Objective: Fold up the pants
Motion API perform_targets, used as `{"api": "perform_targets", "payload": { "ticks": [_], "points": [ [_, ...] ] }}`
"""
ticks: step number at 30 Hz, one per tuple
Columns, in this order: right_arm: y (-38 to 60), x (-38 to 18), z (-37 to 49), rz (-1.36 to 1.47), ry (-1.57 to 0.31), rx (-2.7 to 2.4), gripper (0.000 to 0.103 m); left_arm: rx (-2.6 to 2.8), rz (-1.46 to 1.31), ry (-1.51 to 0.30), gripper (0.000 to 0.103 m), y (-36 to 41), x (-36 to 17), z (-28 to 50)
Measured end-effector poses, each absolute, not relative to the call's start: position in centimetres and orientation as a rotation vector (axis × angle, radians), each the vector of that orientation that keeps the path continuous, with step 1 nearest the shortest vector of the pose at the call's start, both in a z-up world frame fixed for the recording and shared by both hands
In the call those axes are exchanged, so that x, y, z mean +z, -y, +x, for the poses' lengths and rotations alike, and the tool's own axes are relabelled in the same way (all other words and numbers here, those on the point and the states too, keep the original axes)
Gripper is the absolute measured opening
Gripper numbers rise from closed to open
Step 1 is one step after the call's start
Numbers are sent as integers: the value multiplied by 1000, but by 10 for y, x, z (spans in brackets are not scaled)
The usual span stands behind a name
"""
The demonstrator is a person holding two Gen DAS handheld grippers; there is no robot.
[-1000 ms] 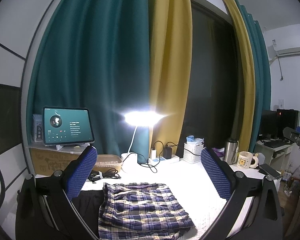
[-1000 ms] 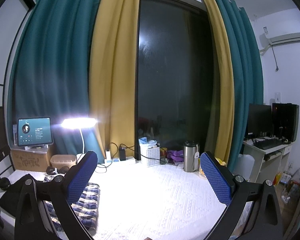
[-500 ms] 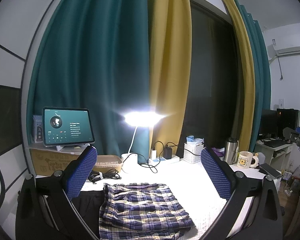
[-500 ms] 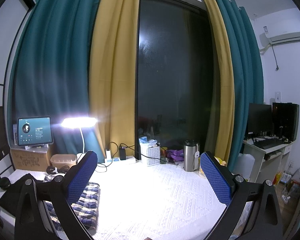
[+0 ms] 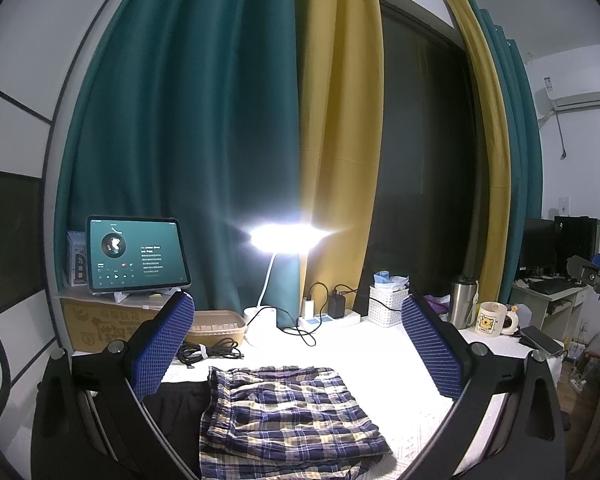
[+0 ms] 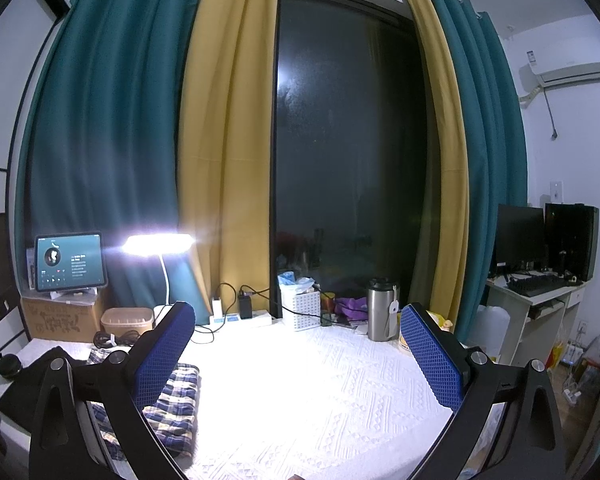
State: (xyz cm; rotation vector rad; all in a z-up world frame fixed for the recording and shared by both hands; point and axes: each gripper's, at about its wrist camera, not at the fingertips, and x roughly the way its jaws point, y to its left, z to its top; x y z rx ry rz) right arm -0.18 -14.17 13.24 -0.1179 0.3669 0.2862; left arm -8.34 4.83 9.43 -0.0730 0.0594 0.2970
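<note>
- Two tools are raised above the white textured table (image 6: 320,392), each with its blue pads spread wide and nothing between them: the left tool (image 5: 300,356) and the right tool (image 6: 298,364).
- Below the left tool, the plaid pants (image 5: 284,416) lie folded into a flat rectangle at the table's near left part; in the right wrist view they show behind that tool's left finger.
- Just left of the pants, touching them, lies a black garment (image 5: 176,408).
- Farther back a coiled black cable (image 5: 210,350), a lit desk lamp (image 5: 284,236) and a power strip (image 5: 328,318) stand along the curtains.
- At far left a tablet (image 5: 136,254) sits on a cardboard box (image 5: 100,320); to the right stand a steel flask (image 6: 381,308) and a mug (image 5: 490,319).
</note>
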Motion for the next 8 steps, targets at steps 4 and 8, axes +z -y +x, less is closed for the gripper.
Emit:
{"api": "perform_targets", "payload": {
  "ticks": [4,8],
  "points": [
    [142,132,-1,-118,-367,286,103,295,-71,-57,102,-49,94,-84],
    [142,132,-2,-118,-367,286,103,293,-70,-51,102,-51,94,-83]
  ]
}}
